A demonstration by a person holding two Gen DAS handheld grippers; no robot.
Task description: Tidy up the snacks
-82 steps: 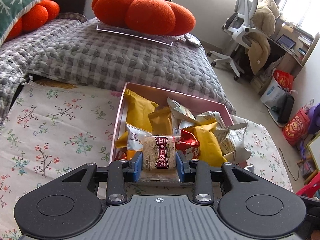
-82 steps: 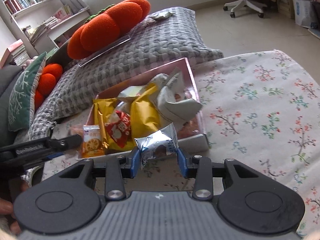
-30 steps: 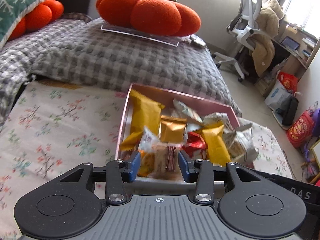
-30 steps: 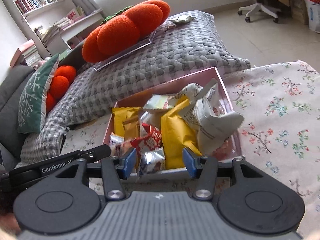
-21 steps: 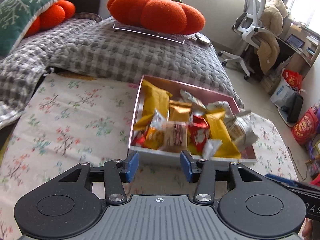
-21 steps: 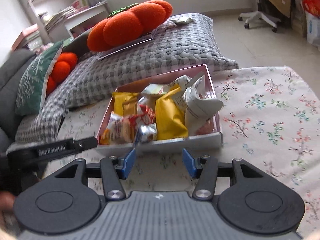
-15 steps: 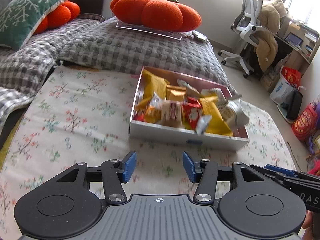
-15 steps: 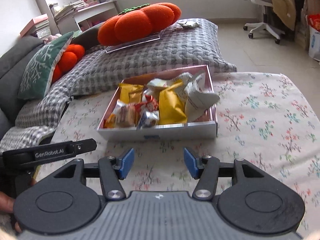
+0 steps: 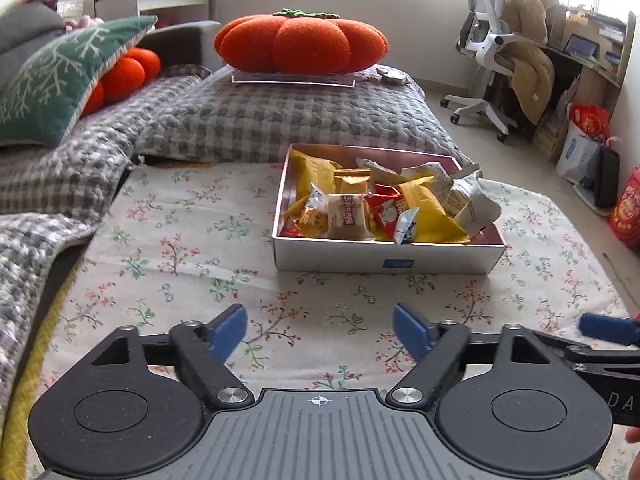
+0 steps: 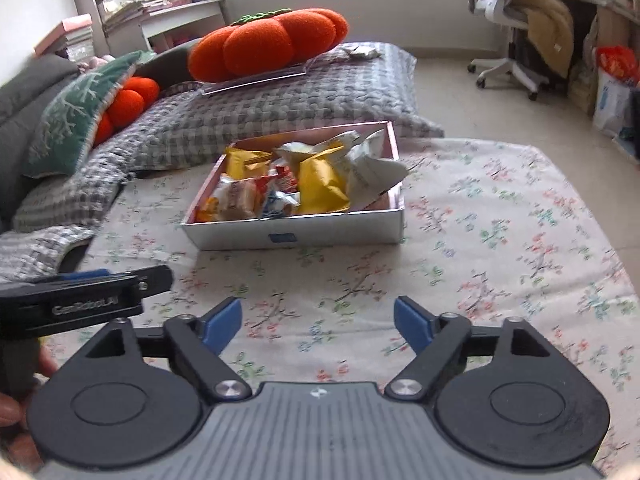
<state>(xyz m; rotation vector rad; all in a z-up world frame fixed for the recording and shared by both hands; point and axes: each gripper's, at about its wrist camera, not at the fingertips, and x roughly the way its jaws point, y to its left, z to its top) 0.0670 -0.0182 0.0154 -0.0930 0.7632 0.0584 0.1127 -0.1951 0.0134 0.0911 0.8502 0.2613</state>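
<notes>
A shallow pink-lined box [image 9: 384, 258] stands on the floral cloth, also in the right wrist view [image 10: 296, 234]. It holds several snack packets: yellow bags [image 9: 430, 216], a beige biscuit pack [image 9: 346, 216], a red pack [image 9: 386, 210] and crumpled silver-white bags [image 9: 464, 196]. My left gripper [image 9: 320, 328] is open and empty, well short of the box. My right gripper [image 10: 318, 322] is open and empty, also short of the box. The right gripper's blue tip shows at the left view's right edge [image 9: 608, 328].
The floral cloth [image 9: 180, 248] covers the table around the box. Behind it lies a grey checked cushion [image 9: 296, 120] with an orange pumpkin pillow [image 9: 300, 46]. A green pillow [image 9: 52, 84] is at left. An office chair [image 9: 492, 64] and bags stand at right.
Both grippers let go of their packets into the box, opened wide and pulled back from it. The beige pack and the silver pack now lie in the box.
</notes>
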